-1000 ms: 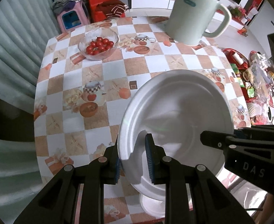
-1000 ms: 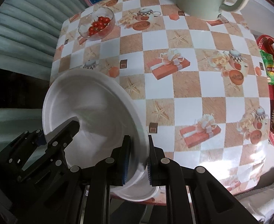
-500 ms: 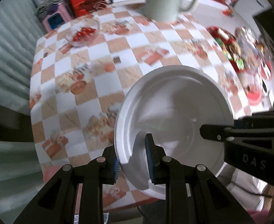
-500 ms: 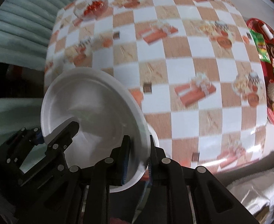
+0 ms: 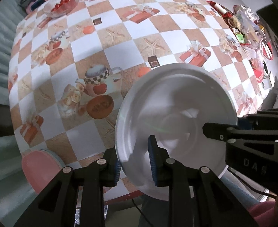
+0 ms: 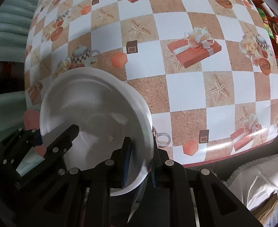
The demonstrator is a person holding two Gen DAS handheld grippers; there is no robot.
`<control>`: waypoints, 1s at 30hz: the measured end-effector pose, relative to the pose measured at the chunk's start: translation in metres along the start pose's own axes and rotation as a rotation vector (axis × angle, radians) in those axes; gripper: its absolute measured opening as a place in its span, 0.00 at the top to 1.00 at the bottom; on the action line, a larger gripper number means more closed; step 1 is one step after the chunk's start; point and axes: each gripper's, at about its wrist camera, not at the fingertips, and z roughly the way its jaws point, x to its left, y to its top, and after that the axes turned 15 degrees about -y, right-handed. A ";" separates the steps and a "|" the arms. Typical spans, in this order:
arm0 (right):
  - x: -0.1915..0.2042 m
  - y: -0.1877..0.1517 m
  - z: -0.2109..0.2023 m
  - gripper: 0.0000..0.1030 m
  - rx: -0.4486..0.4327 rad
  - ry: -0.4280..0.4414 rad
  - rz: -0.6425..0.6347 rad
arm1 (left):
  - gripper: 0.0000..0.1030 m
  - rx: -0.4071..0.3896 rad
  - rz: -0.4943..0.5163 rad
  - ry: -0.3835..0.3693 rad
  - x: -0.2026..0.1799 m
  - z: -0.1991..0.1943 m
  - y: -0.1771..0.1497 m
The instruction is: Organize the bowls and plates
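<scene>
A white plate (image 5: 176, 117) is held in the air over the near edge of the table, tilted. My left gripper (image 5: 134, 162) is shut on its near-left rim. My right gripper (image 6: 139, 162) is shut on its right rim; the plate shows in the right wrist view (image 6: 93, 113) too. The right gripper's body shows in the left wrist view (image 5: 252, 141), and the left gripper's body shows in the right wrist view (image 6: 44, 151). A pink plate (image 5: 38, 168) on a pale blue one lies below the table's near-left edge.
The table (image 5: 120, 37) has a checkered cloth with printed gifts and mugs. A glass bowl of cherry tomatoes (image 5: 63, 3) stands at the far left. A cluttered red tray (image 5: 252, 28) lies beyond the right edge. White cloth (image 6: 262, 185) lies at the near right.
Both grippers have pulled the white plate back toward the table's near edge and lowered it. The big mug has left both views. The pink plate has come into view.
</scene>
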 end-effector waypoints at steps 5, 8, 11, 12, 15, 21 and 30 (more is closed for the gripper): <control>0.004 0.002 0.009 0.81 0.009 -0.004 -0.021 | 0.60 0.023 -0.001 0.012 0.000 0.012 -0.004; 0.005 0.002 0.010 0.81 0.013 -0.011 -0.037 | 0.37 0.016 0.013 0.026 -0.004 0.013 -0.007; 0.002 0.003 0.011 0.63 0.018 -0.009 -0.034 | 0.26 -0.006 0.021 0.054 -0.004 0.008 -0.008; 0.000 0.004 0.010 0.30 0.016 -0.007 -0.027 | 0.25 -0.012 0.019 0.062 -0.003 0.006 -0.008; -0.010 0.007 0.000 0.01 -0.026 -0.004 -0.006 | 0.23 -0.045 -0.004 0.079 0.004 -0.001 -0.008; -0.024 0.007 -0.001 0.01 -0.014 -0.027 0.032 | 0.22 -0.050 -0.102 0.050 0.026 -0.006 -0.010; -0.039 0.000 0.022 0.01 0.078 -0.042 0.086 | 0.22 0.007 -0.163 0.019 0.034 0.006 -0.022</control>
